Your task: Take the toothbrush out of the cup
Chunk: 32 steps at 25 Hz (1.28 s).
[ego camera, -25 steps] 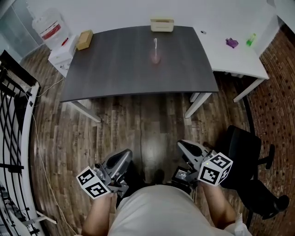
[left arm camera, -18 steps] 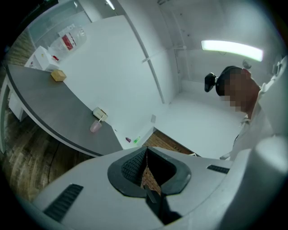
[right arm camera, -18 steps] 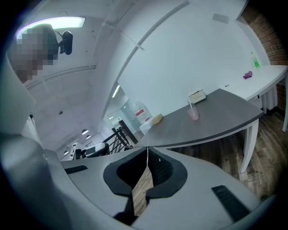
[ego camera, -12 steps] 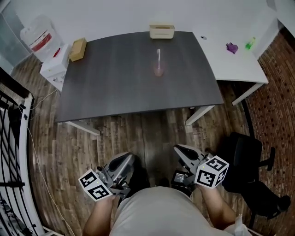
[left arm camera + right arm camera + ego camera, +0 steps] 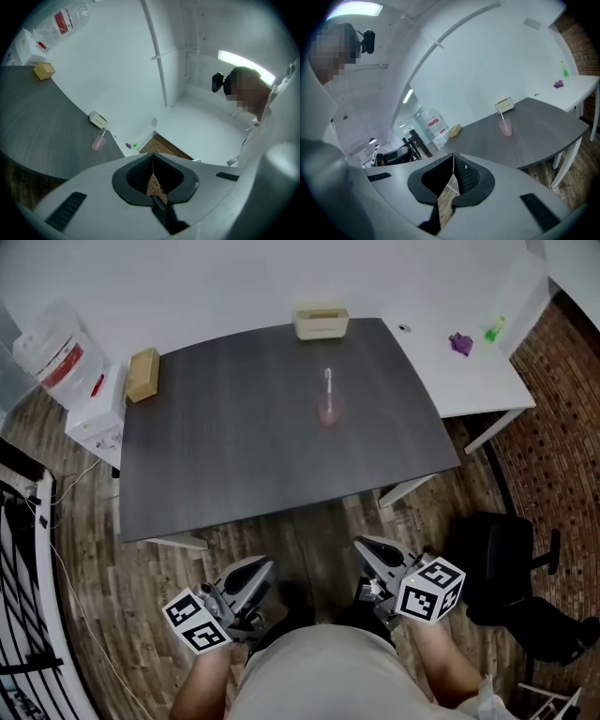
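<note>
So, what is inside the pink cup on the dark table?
A white toothbrush stands in the pink cup, its top sticking out. The cup's wall covers its lower end.

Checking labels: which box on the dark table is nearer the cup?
The pale box at the far edge, behind the cup; the tan box sits at the left corner.

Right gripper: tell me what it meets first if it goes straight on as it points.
Probably the dark grey tabletop, left of the pink translucent cup; nothing nearer shows, though depth is unclear.
</note>
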{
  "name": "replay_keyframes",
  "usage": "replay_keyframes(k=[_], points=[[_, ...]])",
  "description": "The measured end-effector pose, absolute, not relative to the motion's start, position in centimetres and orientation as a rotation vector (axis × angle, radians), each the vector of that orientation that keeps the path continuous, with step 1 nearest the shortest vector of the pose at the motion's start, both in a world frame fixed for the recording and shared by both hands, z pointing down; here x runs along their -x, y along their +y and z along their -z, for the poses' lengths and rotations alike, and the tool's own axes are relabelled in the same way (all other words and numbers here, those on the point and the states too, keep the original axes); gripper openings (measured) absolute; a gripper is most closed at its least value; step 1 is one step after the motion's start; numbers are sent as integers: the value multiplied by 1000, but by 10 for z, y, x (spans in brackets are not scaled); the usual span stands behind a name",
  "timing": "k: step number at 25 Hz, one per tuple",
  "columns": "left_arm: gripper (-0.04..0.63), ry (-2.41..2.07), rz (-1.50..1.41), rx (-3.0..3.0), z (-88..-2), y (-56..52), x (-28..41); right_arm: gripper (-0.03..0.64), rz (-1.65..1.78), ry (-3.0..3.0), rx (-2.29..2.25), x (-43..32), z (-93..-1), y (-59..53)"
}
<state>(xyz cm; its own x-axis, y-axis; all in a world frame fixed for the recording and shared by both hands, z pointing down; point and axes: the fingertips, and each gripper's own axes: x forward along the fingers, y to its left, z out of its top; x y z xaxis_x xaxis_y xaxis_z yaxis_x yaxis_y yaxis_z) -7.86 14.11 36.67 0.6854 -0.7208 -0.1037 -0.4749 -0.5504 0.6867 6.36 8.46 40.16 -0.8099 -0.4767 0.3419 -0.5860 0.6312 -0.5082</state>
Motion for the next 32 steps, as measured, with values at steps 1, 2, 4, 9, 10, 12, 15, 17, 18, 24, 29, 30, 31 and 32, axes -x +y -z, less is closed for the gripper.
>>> replay_keyframes(k=[1,2,4,9,10,12,15,17,18,24,29,30,31,32], points=[[5,-903,499,-2258,-368,138,82,11,-922,-2675,-894,-61,-400,81],[5,-893,496,-2258,-369,135,84,11,-918,-2674,-907,-59,-400,77],[5,-877,492,-2257,-371,129,86,11,-913,-2667,-927,-58,-398,70],[5,-862,482,-2243,-376,112,83,11,-900,-2645,-947,-61,-402,50],[5,-865,479,-2242,-377,108,82,11,-903,-2644,-944,-62,-403,44],[5,-880,471,-2243,-379,99,82,11,-905,-2644,-927,-62,-406,32],[5,-923,472,-2232,-381,82,83,11,-898,-2651,-879,-58,-407,10],[5,-949,484,-2219,-381,69,82,11,-884,-2655,-846,-55,-407,-6],[5,-960,487,-2215,-380,62,81,11,-872,-2657,-831,-54,-406,-14],[5,-1045,494,-2190,-381,15,72,11,-814,-2660,-736,-58,-409,-59],[5,-1105,490,-2169,-383,-16,64,11,-796,-2667,-693,-67,-412,-92],[5,-1114,491,-2162,-384,-19,61,11,-797,-2666,-686,-68,-413,-97],[5,-1119,491,-2156,-385,-22,59,11,-799,-2664,-683,-70,-415,-101],[5,-1121,492,-2151,-386,-24,57,11,-800,-2662,-684,-72,-416,-105]])
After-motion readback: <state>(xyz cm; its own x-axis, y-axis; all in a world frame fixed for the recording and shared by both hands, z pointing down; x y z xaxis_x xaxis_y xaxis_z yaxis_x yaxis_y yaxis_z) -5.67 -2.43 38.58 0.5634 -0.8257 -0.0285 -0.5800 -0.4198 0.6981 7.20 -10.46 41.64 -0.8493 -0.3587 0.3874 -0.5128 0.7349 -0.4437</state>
